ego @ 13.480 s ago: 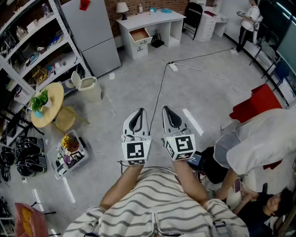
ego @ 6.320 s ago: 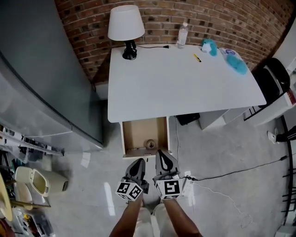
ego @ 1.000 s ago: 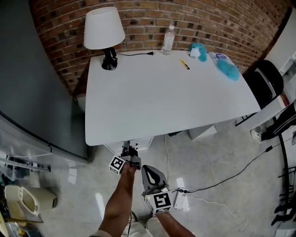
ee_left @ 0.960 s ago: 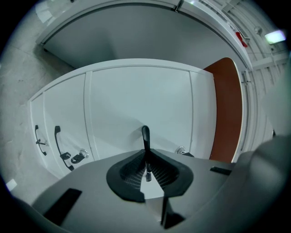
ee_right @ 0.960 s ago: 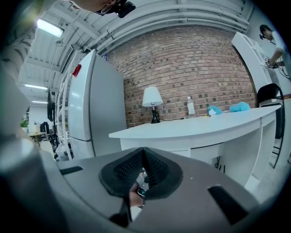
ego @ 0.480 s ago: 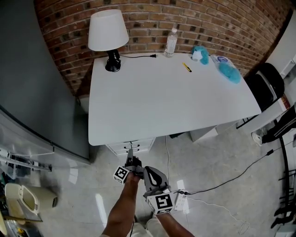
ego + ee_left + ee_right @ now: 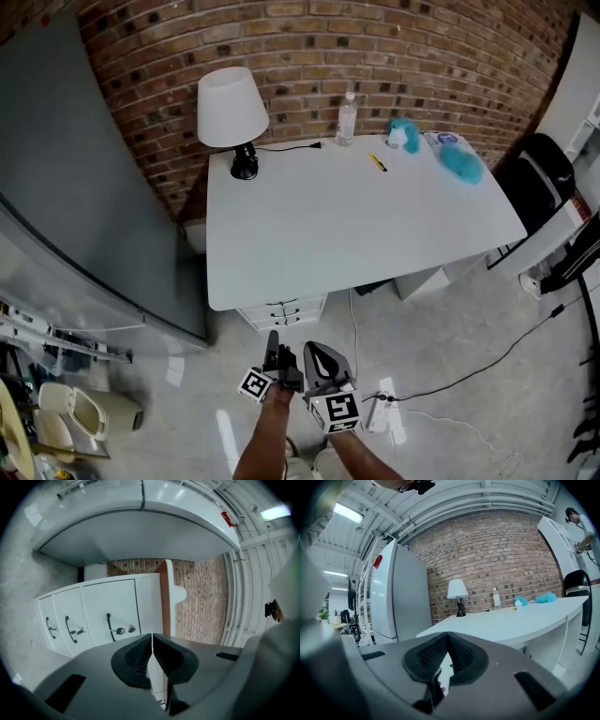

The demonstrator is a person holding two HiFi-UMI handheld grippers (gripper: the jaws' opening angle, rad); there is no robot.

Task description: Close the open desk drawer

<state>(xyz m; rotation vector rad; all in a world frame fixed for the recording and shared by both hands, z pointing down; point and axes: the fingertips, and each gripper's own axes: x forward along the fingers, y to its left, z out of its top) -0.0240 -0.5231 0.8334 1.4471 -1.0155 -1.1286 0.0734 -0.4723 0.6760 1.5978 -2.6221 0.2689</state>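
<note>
The white desk (image 7: 356,225) stands against the brick wall. Its drawer stack (image 7: 281,310) under the left end shows flush fronts, none pulled out. In the left gripper view, which is rolled sideways, all three drawer fronts (image 7: 93,616) are closed, and a key hangs beside one handle (image 7: 108,623). My left gripper (image 7: 273,339) hovers over the floor a short way in front of the drawers. Its jaws have just been closing and meet at the tips (image 7: 152,639) with nothing between them. My right gripper (image 7: 314,349) is beside it, shut and empty (image 7: 448,637).
A grey fridge (image 7: 84,187) stands left of the desk. On the desktop are a white lamp (image 7: 232,112), a water bottle (image 7: 347,117) and blue items (image 7: 459,155). A black chair (image 7: 544,178) is at the right. A power strip (image 7: 380,412) with cable lies on the floor.
My left gripper has drawn back from the drawer front and risen, and is now beside the right gripper. The view has backed away from the desk, showing the closed drawer stack.
</note>
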